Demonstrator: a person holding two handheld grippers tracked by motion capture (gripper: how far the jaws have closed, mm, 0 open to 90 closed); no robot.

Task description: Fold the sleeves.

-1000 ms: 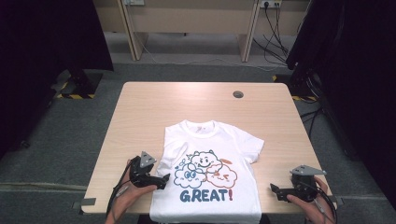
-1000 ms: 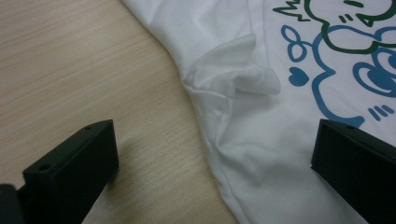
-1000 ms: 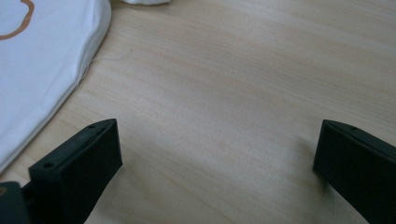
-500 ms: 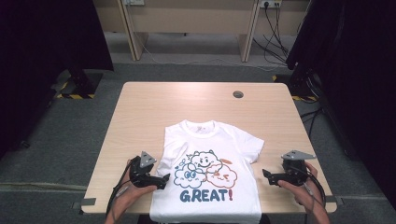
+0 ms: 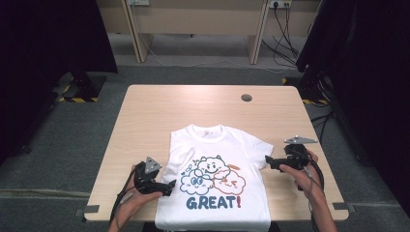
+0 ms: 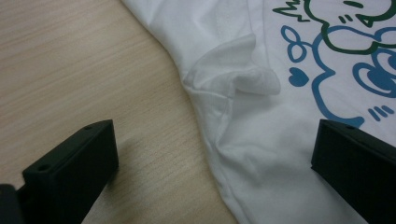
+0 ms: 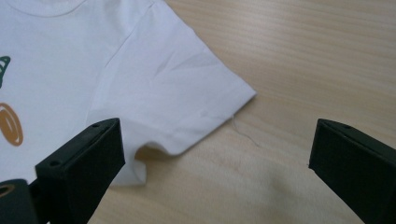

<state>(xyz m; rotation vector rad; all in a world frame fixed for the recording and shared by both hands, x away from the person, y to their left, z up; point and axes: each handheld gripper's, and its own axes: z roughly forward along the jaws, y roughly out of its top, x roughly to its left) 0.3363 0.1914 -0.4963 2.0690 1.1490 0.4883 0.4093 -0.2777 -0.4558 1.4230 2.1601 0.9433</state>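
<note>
— T-shirt (image 5: 218, 180) lies flat, print side up, at the near edge of the surface (image 5: 203, 104), hem just over the rim. Where are we in the job?

— At the very start of a fold, I'd judge. The left hand-held gripper (image 5: 168, 184) sits at the shirt's left side seam, jaws wide apart, one over bare wood and one over cloth, holding nothing. Its sleeve (image 6: 233, 77) is already tucked and bunched.

— And the other?

— The right hand-held gripper (image 5: 267, 161) is gaping too, aimed at the right sleeve (image 7: 187, 98), which is spread flat on the wood.

— So next?

— Probably slide a jaw under that sleeve's hem, pinch it, then carry it inward over the chest. The thin cloth needs a low, clean approach.
</note>
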